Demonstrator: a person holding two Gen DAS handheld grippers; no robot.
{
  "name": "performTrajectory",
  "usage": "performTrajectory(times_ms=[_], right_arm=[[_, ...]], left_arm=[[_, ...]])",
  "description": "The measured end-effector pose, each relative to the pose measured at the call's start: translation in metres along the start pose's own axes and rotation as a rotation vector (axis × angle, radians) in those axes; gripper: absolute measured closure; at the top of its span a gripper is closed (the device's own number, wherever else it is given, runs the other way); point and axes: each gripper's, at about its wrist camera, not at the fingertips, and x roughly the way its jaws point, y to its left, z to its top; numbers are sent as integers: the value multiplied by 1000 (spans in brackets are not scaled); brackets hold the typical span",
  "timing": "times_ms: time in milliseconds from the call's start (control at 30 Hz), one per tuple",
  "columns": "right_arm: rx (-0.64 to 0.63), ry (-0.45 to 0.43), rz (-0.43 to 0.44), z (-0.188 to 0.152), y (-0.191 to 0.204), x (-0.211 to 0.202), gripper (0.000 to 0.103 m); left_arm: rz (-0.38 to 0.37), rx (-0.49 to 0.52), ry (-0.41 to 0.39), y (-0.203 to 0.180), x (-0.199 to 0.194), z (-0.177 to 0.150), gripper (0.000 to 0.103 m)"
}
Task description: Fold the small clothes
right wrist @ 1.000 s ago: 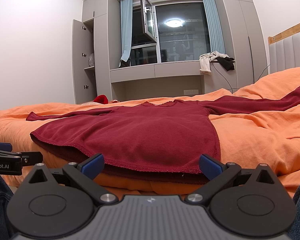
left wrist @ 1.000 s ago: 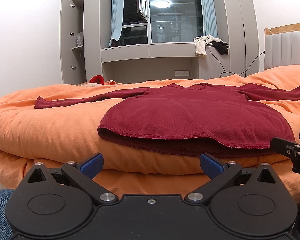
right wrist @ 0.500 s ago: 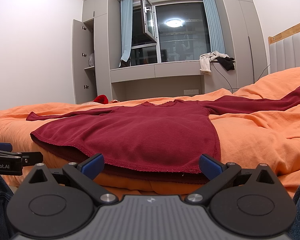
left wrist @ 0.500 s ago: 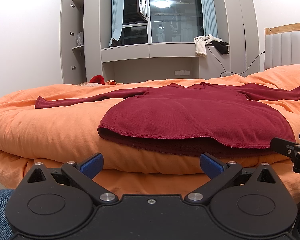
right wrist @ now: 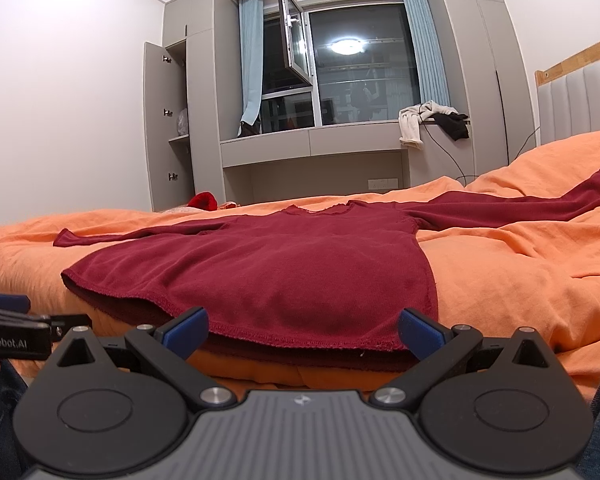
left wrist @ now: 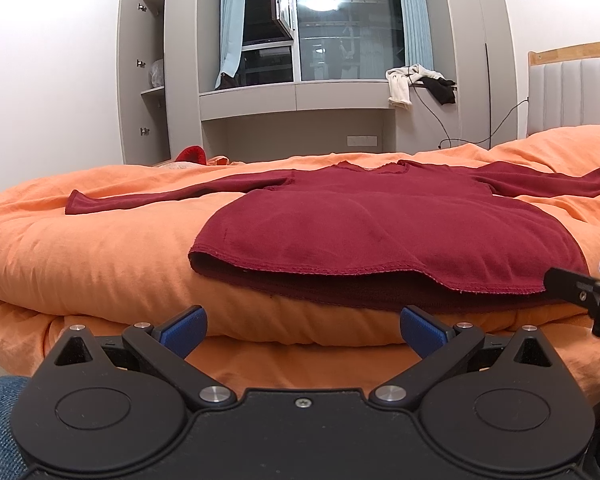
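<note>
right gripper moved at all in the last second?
Yes, slightly: the right gripper has crept forward; the shirt hem now sits nearer its fingertips. Jaws open.

Right cuff of the dark red top [left wrist: 364, 236] cut off at the left wrist view's edge

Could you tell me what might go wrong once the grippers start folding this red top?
The duvet is soft and puffy, so a finger closing on the red top at its hem could pinch bedding too. Both layers gape at the hem; the right gripper or left gripper might catch only one.
</note>
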Motion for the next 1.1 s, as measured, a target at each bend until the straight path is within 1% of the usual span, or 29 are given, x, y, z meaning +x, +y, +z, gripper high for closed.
performTrajectory(times_ms=[67, 167, 267, 333, 367, 433, 500, 633, 733, 800, 867, 933, 1000, 1067, 1100], right_arm=[[26, -3, 4, 5, -9, 0, 0], [94, -1, 31, 21, -24, -2, 0], [168, 1, 51, 42, -51, 2, 0], [185, 5, 43, 53, -67, 9, 0], [188, 2, 35, 60, -76, 14, 0], [182, -27, 14, 70, -96, 22, 0], [161, -44, -23, 78, -116, 31, 0], [145, -38, -102, 97, -162, 48, 0], [206, -30, -175, 112, -203, 62, 0], [244, -29, -239, 122, -230, 73, 0], [285, -30, -308, 130, -257, 84, 0], [313, -25, -358, 136, -283, 100, 0], [319, 4, -415, 142, -308, 117, 0], [331, 55, -480, 145, -328, 136, 0], [341, 73, -511, 146, -338, 145, 0]], left_arm=[[-12, 3, 24, -1, 6, 4, 0], [-50, -19, 51, 0, 12, 15, 1], [-96, -35, 24, -3, 17, 34, 0], [-109, -20, -5, -11, 24, 50, 0], [-109, -7, -14, -17, 28, 58, 0], [-80, 16, -14, -28, 41, 75, 0], [-60, 37, -8, -39, 57, 91, 0], [-44, 61, -9, -54, 97, 122, 0], [-55, 39, 7, -63, 129, 143, 0], [-65, 23, 22, -68, 153, 154, 0], [-68, 17, 31, -72, 172, 159, 0], [-61, 21, 44, -76, 193, 161, 0], [-43, 19, 44, -78, 209, 159, 0], [-31, 7, 41, -76, 218, 153, 0], [-24, -3, 60, -73, 223, 149, 0]])
